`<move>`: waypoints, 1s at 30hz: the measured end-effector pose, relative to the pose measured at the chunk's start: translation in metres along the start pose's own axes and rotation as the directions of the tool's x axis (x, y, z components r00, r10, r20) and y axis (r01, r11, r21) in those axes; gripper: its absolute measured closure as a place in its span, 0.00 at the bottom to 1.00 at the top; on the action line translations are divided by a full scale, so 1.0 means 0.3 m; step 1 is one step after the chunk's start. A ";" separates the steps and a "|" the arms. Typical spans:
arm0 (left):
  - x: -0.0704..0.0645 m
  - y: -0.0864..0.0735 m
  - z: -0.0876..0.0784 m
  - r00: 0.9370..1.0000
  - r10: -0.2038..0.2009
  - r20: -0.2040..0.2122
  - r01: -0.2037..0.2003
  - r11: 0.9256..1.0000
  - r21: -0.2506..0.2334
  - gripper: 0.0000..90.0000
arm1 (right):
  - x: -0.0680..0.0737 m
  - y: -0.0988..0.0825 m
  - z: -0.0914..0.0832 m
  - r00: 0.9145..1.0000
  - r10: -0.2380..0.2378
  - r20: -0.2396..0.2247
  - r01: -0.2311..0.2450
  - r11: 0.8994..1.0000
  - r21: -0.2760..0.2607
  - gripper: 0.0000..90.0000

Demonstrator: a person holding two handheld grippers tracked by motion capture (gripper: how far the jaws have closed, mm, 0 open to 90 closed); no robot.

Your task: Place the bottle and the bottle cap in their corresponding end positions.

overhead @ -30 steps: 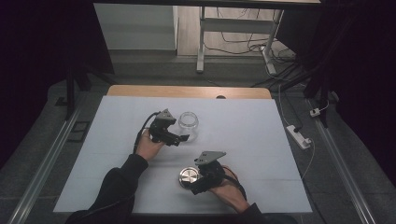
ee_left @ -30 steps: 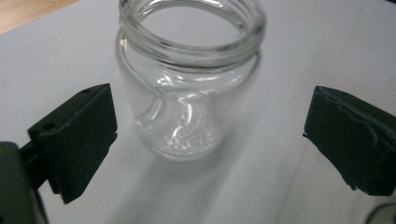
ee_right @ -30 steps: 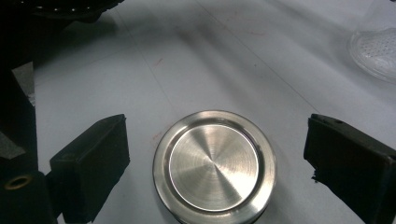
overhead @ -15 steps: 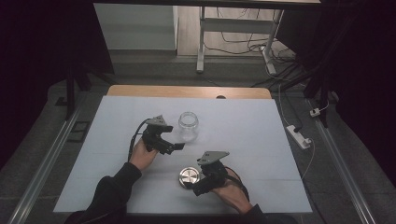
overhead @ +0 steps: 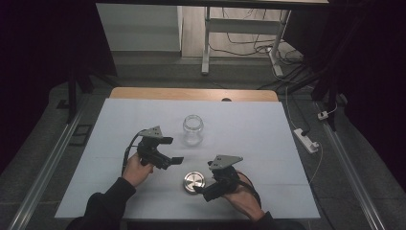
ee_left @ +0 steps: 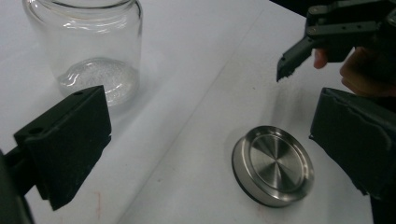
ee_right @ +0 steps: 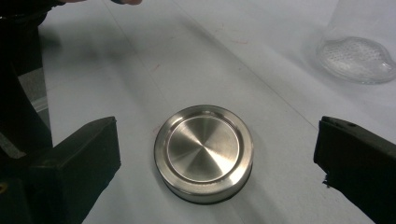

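Jar: a clear round glass jar (overhead: 193, 128) stands upright and open-topped just above the middle of the high view, on the white counter (overhead: 249, 129) (its dimpled base shows at the upper left of the left gripper view (ee_left: 91, 51)).
Lid: a round brushed-metal lid (overhead: 194, 181) lies flat on the counter, low in the centre of the high view, well apart from the jar.
Left gripper: the black left gripper (overhead: 172, 151), held in a hand (overhead: 136, 167) left of centre, has its jaws wide apart and grips nothing.
Right gripper: the black right gripper (overhead: 200, 190), at lower centre, has its jaws spread, one on either side of the lid (ee_right: 204, 151) without touching it.
Left gripper view: the lid (ee_left: 273, 164) sits at lower right, with the right gripper (ee_left: 292, 63) above it.
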State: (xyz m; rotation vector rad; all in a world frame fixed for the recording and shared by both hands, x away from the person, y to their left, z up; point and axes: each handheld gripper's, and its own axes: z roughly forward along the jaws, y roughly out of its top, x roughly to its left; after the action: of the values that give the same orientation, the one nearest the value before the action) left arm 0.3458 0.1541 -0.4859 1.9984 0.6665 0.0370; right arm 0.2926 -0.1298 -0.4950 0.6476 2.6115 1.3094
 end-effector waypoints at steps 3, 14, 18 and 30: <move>-0.019 -0.009 -0.021 1.000 0.000 0.002 0.000 1.000 -0.009 0.00 | -0.002 0.000 -0.013 1.000 0.007 0.001 -0.007 1.000 -0.006 0.00; -0.103 -0.053 -0.058 0.999 0.042 -0.005 -0.042 0.999 0.019 0.00 | 0.006 0.002 -0.054 1.000 0.004 0.006 -0.004 1.000 -0.012 0.00; -0.128 -0.068 -0.071 0.999 0.048 -0.004 -0.048 0.999 0.023 0.00 | 0.009 -0.001 -0.065 1.000 -0.002 0.015 0.002 1.000 -0.007 0.00; -0.169 -0.136 -0.141 0.999 0.003 -0.032 -0.002 1.000 0.007 0.00 | 0.001 -0.029 -0.127 0.999 0.013 0.049 -0.012 1.000 -0.011 0.00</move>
State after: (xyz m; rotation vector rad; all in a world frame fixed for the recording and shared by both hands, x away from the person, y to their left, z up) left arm 0.2723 0.1791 -0.4856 2.0091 0.6852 0.0681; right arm 0.2776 -0.1619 -0.4786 0.6863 2.5641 1.2931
